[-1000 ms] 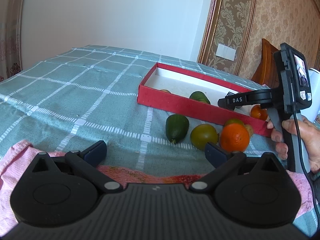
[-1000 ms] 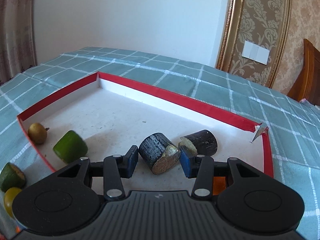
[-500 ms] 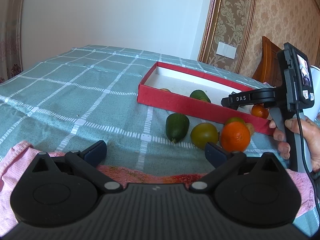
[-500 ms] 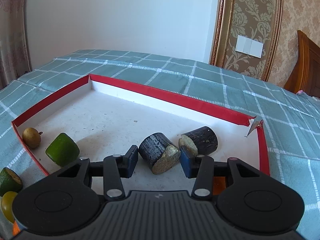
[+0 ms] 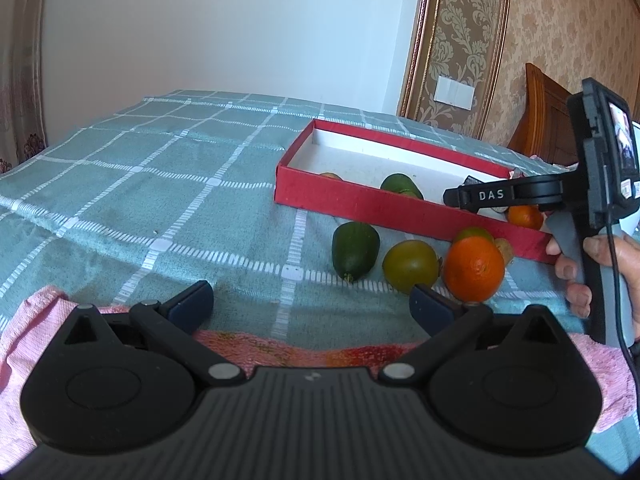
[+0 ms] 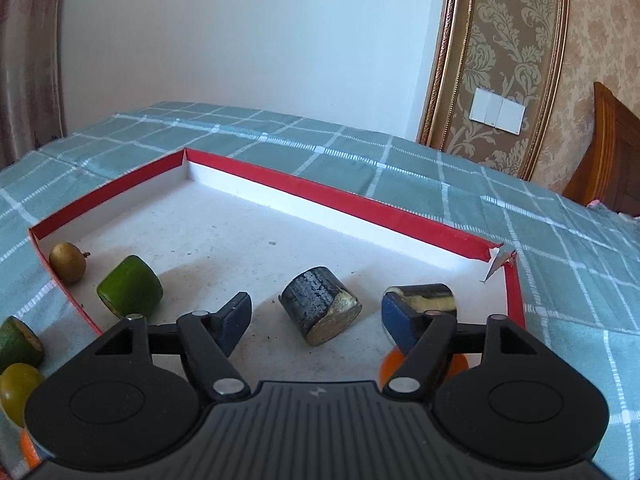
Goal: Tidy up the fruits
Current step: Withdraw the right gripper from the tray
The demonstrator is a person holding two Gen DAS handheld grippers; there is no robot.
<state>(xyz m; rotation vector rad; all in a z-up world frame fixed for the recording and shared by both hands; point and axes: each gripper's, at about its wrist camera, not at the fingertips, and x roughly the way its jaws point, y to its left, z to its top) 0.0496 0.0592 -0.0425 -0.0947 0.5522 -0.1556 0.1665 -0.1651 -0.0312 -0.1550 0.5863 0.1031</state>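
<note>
red box (image 6: 320,204): shallow, white inside, on the checked green cloth (image 5: 160,184); seemingly the collecting place for the fruit.
dark chunk (image 6: 318,310): lies free on the box floor between the right fingertips, touching neither.
second dark chunk (image 6: 424,294): just behind the right-hand pad, near the torn corner of the box.
green cut piece (image 6: 130,286): inside the box by the near wall, beside a small brown fruit (image 6: 67,262).
loose fruit: dark green one (image 5: 355,249), yellow-green one (image 5: 410,266) and orange (image 5: 474,268) on the cloth just outside the box, probably awaiting sorting.
right gripper (image 6: 314,320): fingers wide apart, holding nothing; poised low over the box floor, pointing forward.
right hand (image 5: 592,268): wrapped round the upright handle.
left gripper (image 5: 306,306): fingers spread wide, empty; hovers low above a pink towel (image 5: 36,320), facing the loose fruit.
</note>
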